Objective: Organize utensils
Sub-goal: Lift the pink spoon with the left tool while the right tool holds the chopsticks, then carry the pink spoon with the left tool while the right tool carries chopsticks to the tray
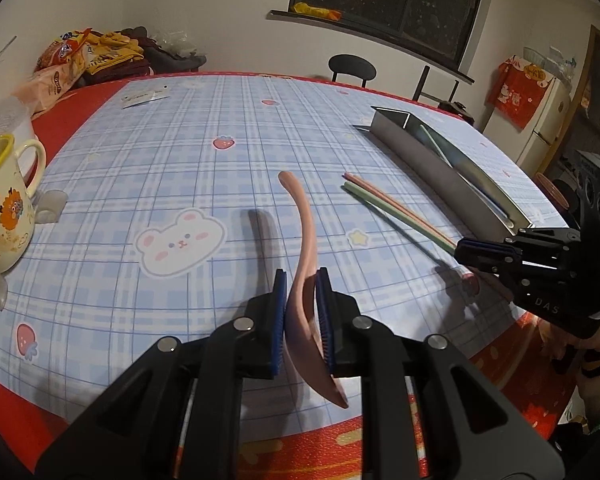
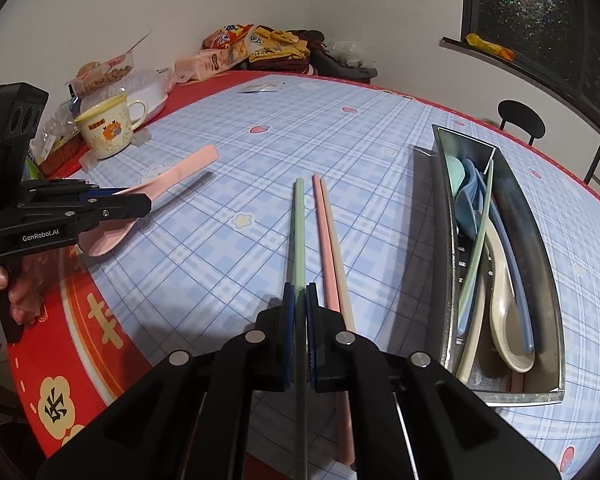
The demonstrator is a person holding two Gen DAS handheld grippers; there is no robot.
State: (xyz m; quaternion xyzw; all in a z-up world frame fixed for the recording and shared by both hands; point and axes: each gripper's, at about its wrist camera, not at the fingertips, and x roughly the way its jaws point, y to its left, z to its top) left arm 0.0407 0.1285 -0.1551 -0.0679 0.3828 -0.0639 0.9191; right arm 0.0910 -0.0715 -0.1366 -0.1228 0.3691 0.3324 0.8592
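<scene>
Blue plaid cloth (image 2: 228,128), printed with strawberries and a white bear, covers most of the round table over a red cover (image 2: 80,312). All positions below are given relative to the steel utensil tray (image 2: 555,320).

The tray lies toward the window side of the cloth. It holds several spoons in cream, blue and teal, plus a pale green chopstick (image 2: 475,248) lying lengthwise over them.

Well apart from the tray, on the far side of the cloth, stands a cream mug (image 2: 108,128) with a yellow rim and an orange print. Behind it sit snack packets and folded clothes against the wall.

Left gripper (image 1: 301,280), held by a person's hand (image 2: 8,292), is well apart from the tray. Its blue pads are clamped on a pink spoon (image 1: 300,240) near the bowl end; the spoon is lifted off the cloth, handle pointing away, with its shadow on the cloth beside it.

Right gripper (image 2: 300,292) hangs near the tray, just beside its long wall. Its jaws are pinched tight on a green chopstick (image 2: 299,240) running parallel to the tray.

Between that chopstick and the tray lie a pink chopstick (image 2: 325,248) and a cream chopstick (image 2: 337,264), touching each other on the cloth.
</scene>
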